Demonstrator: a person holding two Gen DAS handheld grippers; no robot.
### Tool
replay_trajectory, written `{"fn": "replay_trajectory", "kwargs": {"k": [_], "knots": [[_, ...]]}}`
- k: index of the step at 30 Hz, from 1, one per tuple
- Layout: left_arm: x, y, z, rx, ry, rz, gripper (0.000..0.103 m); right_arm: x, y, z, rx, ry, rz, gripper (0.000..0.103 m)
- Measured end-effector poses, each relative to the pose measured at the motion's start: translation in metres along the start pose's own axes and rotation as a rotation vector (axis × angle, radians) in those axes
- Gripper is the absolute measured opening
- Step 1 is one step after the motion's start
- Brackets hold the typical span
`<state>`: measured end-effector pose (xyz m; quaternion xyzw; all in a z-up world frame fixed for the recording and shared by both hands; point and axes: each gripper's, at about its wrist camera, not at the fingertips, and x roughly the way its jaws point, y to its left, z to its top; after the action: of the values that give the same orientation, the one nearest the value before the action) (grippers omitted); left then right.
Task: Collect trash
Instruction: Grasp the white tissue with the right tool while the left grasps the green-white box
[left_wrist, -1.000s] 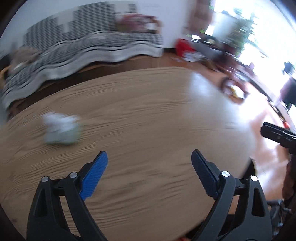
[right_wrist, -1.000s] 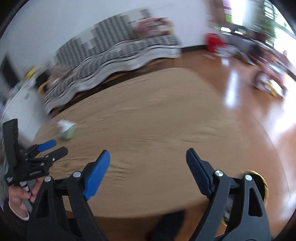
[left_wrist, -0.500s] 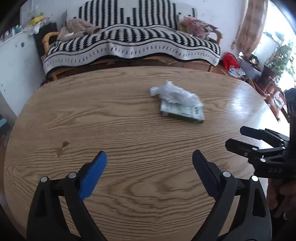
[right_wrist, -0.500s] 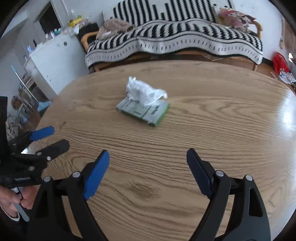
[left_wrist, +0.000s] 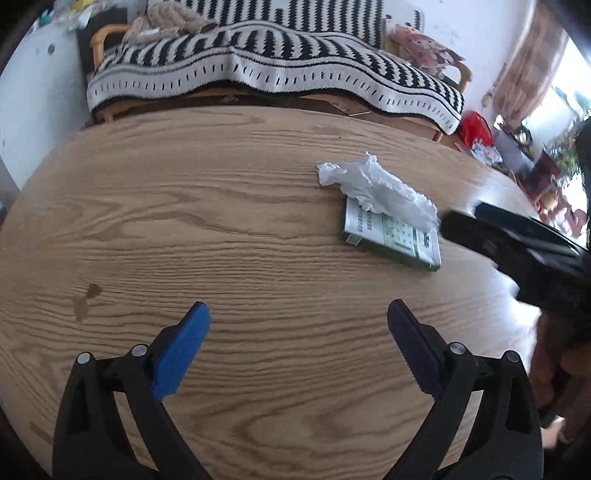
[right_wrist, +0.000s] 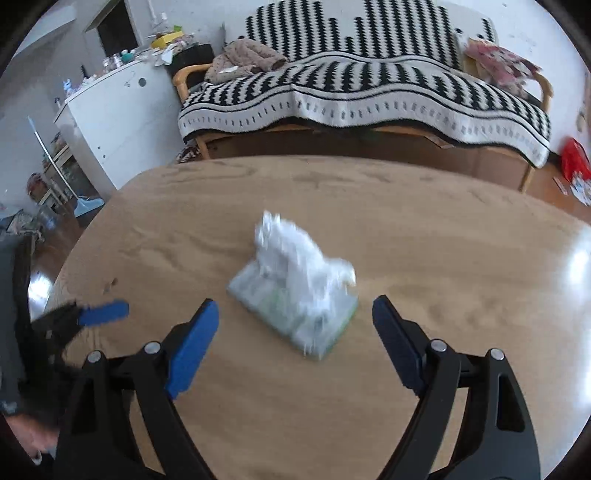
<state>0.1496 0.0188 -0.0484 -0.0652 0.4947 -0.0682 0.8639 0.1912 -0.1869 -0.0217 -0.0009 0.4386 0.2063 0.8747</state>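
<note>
A crumpled white paper wad (left_wrist: 380, 188) lies half on a flat green-and-white box (left_wrist: 391, 236) on the oval wooden table (left_wrist: 184, 221). My left gripper (left_wrist: 297, 312) is open and empty over bare wood, with the trash ahead and to its right. In the right wrist view, the paper wad (right_wrist: 299, 254) and the box (right_wrist: 255, 291) sit just ahead of my right gripper (right_wrist: 295, 304). That gripper is open, and the box's near corner reaches the gap between its tips without touching them. Each gripper shows blurred at the edge of the other's view.
A sofa under a black-and-white striped blanket (left_wrist: 273, 70) stands behind the table. A white cabinet (right_wrist: 118, 110) is at the far left and a red bag (left_wrist: 476, 129) on the floor at the right. A small dark stain (left_wrist: 85, 299) marks the wood.
Both views swung round onto the table and moved in. The wad and box have grown larger and closer, most of all for the right gripper. Both pairs of jaws stayed wide.
</note>
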Motion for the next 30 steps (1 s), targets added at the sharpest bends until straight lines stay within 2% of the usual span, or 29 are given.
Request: {"fn": "replay_trajectory", "kwargs": {"k": [2, 4, 7, 10, 11, 15, 18, 22, 28, 30], "knots": [[0.006, -0.003, 0.003, -0.039, 0.013, -0.008, 0.094, 0.023, -0.002, 0.015, -0.030, 0.007, 0.003, 0.082], [0.012, -0.008, 0.006, -0.059, 0.029, -0.024, 0.094, 0.045, -0.001, 0.022, -0.045, 0.036, 0.006, 0.077], [0.018, -0.018, 0.011, -0.056, 0.029, -0.017, 0.094, 0.069, -0.003, 0.025, -0.057, 0.084, 0.037, 0.060], [0.026, -0.025, 0.015, -0.077, 0.039, -0.018, 0.094, 0.080, -0.008, 0.026, -0.066, 0.083, 0.056, 0.029], [0.028, -0.027, 0.016, -0.086, 0.043, -0.017, 0.094, 0.078, -0.010, 0.026, -0.060, 0.080, 0.072, 0.014], [0.036, -0.038, 0.023, -0.122, 0.039, -0.015, 0.094, 0.052, -0.018, 0.024, -0.047, 0.020, 0.064, 0.012], [0.044, -0.048, 0.030, -0.170, 0.034, -0.018, 0.094, 0.013, -0.046, 0.011, 0.040, -0.048, -0.003, 0.012], [0.059, -0.062, 0.038, -0.233, 0.042, 0.012, 0.094, -0.032, -0.080, -0.011, 0.126, -0.079, -0.025, 0.012], [0.078, -0.094, 0.050, -0.185, 0.008, 0.162, 0.096, -0.075, -0.100, -0.055, 0.223, -0.053, 0.005, 0.012], [0.080, -0.104, 0.049, -0.169, 0.002, 0.184, 0.096, -0.084, -0.099, -0.070, 0.235, -0.033, 0.009, 0.012]]}}
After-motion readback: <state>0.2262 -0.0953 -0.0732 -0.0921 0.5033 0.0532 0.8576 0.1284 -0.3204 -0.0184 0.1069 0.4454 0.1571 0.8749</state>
